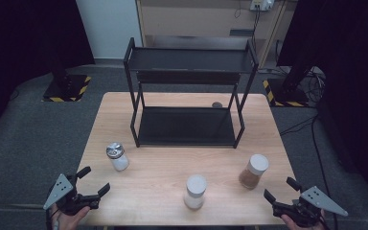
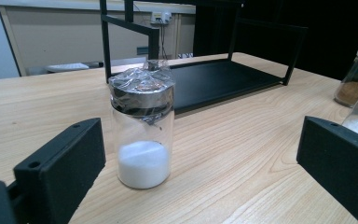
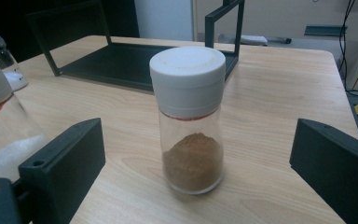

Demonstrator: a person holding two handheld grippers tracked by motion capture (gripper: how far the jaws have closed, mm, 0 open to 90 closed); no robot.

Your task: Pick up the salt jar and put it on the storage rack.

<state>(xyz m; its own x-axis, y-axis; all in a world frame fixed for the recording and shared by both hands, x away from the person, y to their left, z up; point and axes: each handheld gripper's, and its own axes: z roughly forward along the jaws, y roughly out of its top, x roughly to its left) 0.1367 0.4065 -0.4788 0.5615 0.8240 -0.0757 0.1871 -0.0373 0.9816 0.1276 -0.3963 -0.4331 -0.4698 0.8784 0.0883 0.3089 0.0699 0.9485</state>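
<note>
Two jars face our tongs on the tabletop (image 1: 172, 158). Our left tongs (image 1: 93, 181) stand wide, gripping nothing, near the foil-capped jar (image 1: 117, 156) of white powder. Our right tongs (image 1: 280, 189) gape likewise (nothing between them) near the white-lidded jar (image 1: 254, 171) of brown powder. Both jars stand upright before the black rack (image 1: 187, 96).
</note>
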